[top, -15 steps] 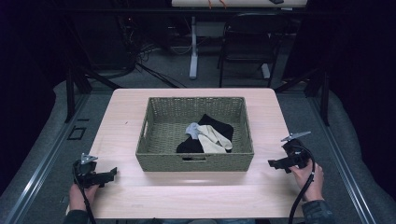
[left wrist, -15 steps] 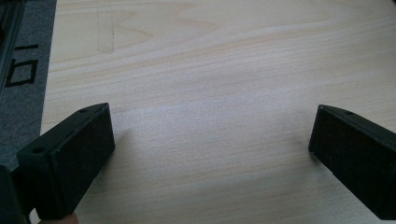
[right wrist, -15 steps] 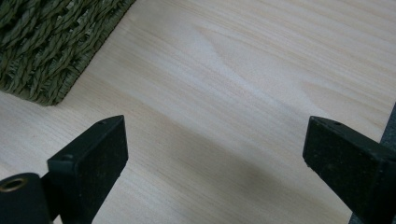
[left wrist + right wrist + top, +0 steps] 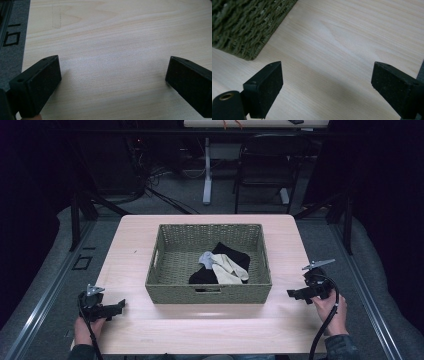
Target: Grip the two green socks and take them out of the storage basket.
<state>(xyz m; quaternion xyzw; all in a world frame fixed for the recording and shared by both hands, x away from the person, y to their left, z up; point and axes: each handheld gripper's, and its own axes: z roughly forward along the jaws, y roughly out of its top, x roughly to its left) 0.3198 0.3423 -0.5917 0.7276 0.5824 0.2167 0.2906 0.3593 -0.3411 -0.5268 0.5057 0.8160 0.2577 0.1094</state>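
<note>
My left gripper [image 4: 116,307] rests at the near left corner of the table [image 4: 210,330], jaws spread wide with bare wood between them. My right gripper [image 4: 296,294] sits near the right edge, jaws equally spread, nothing between, just beside the basket [image 4: 207,293]. Black, grey and cream socks [image 4: 222,265] lie inside the basket, toward its near right, well apart from both grippers.

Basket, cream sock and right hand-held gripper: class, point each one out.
Basket [image 4: 207,294]: high view, near wall.
Cream sock [image 4: 227,269]: high view, middle of sock.
Right hand-held gripper [image 4: 294,293]: high view, between its fingertips.
</note>
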